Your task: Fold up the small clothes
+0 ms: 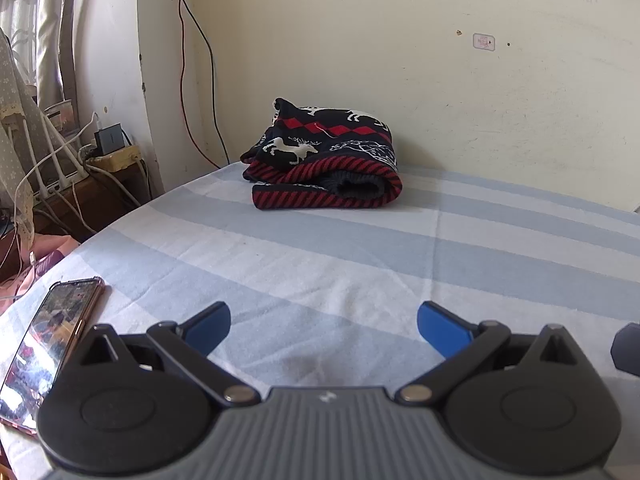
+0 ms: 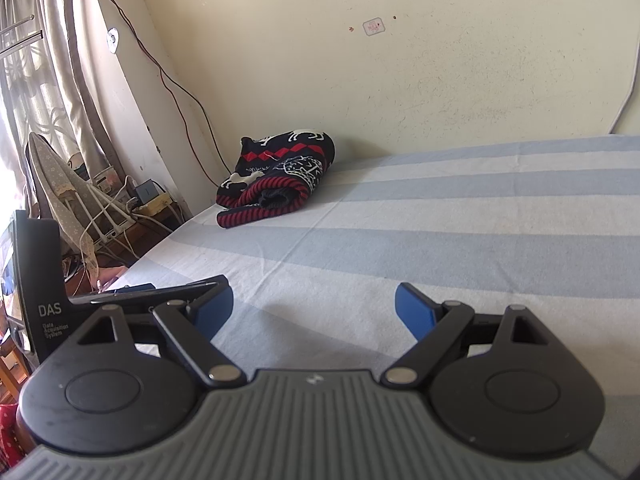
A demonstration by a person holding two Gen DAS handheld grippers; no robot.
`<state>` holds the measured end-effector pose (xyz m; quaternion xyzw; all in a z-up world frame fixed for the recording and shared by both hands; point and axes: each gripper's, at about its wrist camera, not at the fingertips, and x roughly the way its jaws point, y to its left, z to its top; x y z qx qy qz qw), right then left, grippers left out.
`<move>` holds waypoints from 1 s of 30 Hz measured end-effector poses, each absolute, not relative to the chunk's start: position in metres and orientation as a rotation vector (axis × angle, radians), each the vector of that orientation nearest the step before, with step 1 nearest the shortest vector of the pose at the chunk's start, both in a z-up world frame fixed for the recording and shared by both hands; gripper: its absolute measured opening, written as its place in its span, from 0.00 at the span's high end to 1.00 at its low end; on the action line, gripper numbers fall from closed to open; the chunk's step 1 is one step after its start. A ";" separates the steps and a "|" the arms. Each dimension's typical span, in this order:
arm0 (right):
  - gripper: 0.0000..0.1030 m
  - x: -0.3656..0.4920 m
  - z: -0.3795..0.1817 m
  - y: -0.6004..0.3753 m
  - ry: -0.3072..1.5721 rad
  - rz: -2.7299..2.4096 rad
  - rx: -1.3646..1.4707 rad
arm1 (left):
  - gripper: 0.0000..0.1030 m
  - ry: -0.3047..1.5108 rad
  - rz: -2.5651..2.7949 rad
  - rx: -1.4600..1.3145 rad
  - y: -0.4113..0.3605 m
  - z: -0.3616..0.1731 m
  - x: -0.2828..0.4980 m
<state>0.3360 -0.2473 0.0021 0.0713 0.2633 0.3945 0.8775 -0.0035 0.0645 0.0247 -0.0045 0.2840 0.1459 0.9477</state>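
A small knitted sweater point(image 1: 324, 156), dark blue with red diamonds, white reindeer and a red-striped hem, lies folded into a bundle at the far side of the bed, close to the wall. The right wrist view shows the same sweater point(image 2: 276, 176) at the bed's far left corner. My left gripper point(image 1: 324, 320) hovers low over the striped sheet, well short of the sweater, open with nothing between its blue pads. My right gripper point(image 2: 314, 304) is also open and empty over the sheet, far from the sweater.
The bed sheet point(image 1: 360, 248) has pale blue and white stripes. A phone point(image 1: 52, 340) lies screen up on the bed's left edge. Beyond that edge is a low stand with a router, plugs and cables point(image 1: 80, 160). The left gripper's body point(image 2: 40, 292) stands at left.
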 end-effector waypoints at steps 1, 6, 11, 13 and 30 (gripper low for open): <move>0.12 0.336 0.002 -0.247 0.549 0.823 0.149 | 0.00 0.578 0.297 -0.009 0.064 0.025 -0.004; 0.12 0.336 0.002 -0.248 0.549 0.822 0.149 | 0.00 0.578 0.297 -0.009 0.065 0.025 -0.003; 0.12 0.336 0.003 -0.248 0.550 0.823 0.149 | 0.00 0.578 0.297 -0.010 0.065 0.024 -0.003; 0.12 0.336 0.003 -0.248 0.550 0.824 0.149 | 0.00 0.579 0.299 -0.013 0.065 0.025 -0.004; 0.12 0.337 0.003 -0.248 0.551 0.827 0.149 | 0.00 0.594 0.311 -0.013 0.067 0.024 -0.001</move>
